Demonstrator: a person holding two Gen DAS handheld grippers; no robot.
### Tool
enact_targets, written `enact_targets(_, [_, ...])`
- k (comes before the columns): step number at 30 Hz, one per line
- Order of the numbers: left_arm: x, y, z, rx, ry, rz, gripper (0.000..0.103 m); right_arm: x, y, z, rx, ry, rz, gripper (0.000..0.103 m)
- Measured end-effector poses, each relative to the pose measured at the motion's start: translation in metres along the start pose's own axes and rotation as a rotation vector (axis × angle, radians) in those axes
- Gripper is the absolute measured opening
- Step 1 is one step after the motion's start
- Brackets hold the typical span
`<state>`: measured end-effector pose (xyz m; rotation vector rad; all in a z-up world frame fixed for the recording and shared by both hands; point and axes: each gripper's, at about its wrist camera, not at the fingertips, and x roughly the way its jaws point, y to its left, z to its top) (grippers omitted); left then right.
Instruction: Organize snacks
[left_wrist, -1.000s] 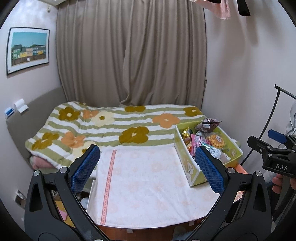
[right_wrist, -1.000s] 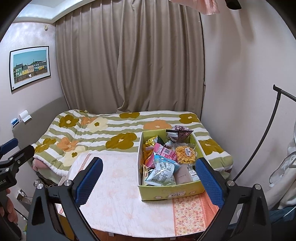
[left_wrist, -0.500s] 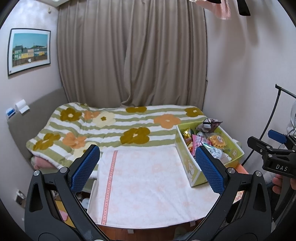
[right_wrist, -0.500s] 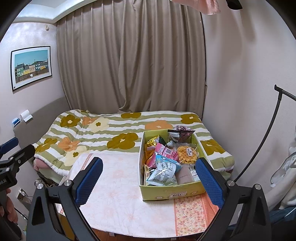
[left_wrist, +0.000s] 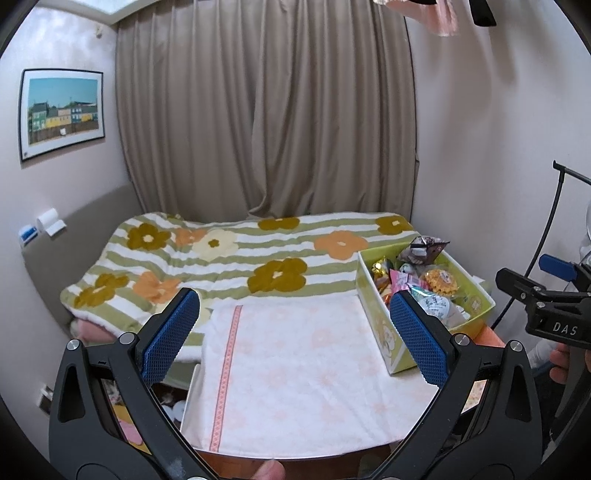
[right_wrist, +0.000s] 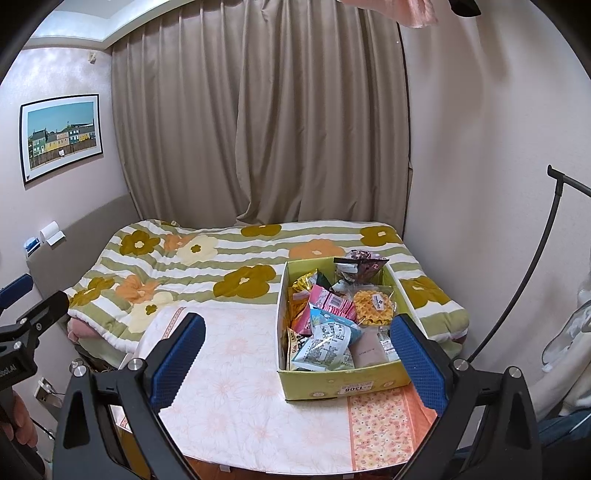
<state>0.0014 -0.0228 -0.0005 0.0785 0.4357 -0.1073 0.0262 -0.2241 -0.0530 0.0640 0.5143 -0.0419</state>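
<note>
A yellow-green cardboard box (right_wrist: 343, 386) stands on the right part of the table and holds several snack packets, among them a pale blue and white packet (right_wrist: 325, 345), a pink packet (right_wrist: 330, 301), a yellow waffle pack (right_wrist: 375, 304) and a dark brown bag (right_wrist: 364, 266). The box also shows in the left wrist view (left_wrist: 386, 332) at the right. My right gripper (right_wrist: 295, 363) is open and empty, above the table in front of the box. My left gripper (left_wrist: 293, 339) is open and empty over the cloth, left of the box.
A white floral cloth (left_wrist: 295, 373) covers the table, with an orange patterned strip (right_wrist: 376, 428) under the box. A bed with a flower-striped blanket (right_wrist: 192, 273) lies behind the table. Curtains and walls stand beyond. A black stand pole (right_wrist: 524, 280) rises at the right.
Both views have shifted only slightly. Both grippers stay open and empty, and the box and snacks have not moved.
</note>
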Motion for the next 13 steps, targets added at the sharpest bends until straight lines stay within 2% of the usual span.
enact_targets(13, [0.01,0.006,-0.003,-0.025,0.024,-0.01,0.102,0.012,0.006,0.003,0.007,0.024,0.001,0.1])
